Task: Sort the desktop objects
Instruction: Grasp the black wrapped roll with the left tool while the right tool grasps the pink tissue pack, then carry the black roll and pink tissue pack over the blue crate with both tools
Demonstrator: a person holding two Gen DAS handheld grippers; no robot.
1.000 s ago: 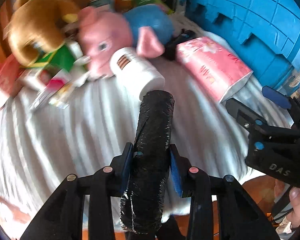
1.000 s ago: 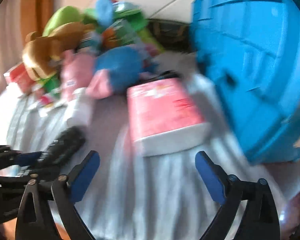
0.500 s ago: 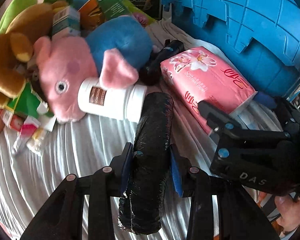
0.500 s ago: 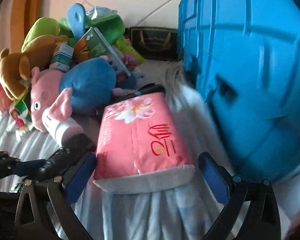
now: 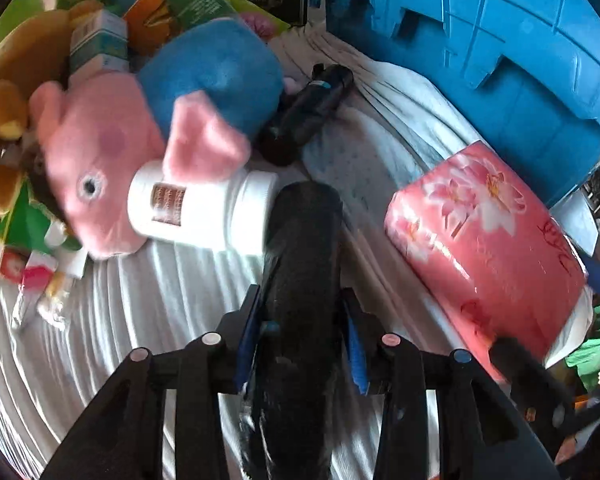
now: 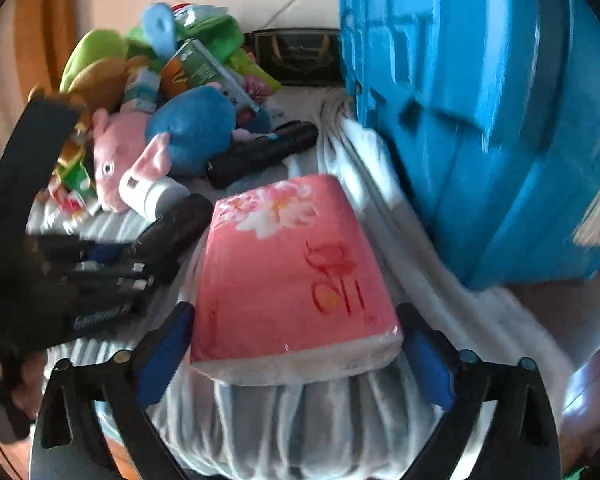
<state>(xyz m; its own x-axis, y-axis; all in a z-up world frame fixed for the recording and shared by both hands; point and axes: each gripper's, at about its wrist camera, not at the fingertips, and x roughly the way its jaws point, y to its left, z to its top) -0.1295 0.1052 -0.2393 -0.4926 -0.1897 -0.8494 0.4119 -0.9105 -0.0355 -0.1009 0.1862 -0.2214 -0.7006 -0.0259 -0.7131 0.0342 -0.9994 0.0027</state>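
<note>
Two flashlights [image 6: 260, 152] right view, one left

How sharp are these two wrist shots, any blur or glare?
Left wrist view: the pink plush pig is fairly sharp, while the black wrapped roll in the left gripper is smeared. Right wrist view: the blue plastic crate is streaked by motion blur, and the pink tissue pack is soft.

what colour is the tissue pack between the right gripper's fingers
Pink with white flowers and red lettering; the tissue pack shows best in the right wrist view.
</note>
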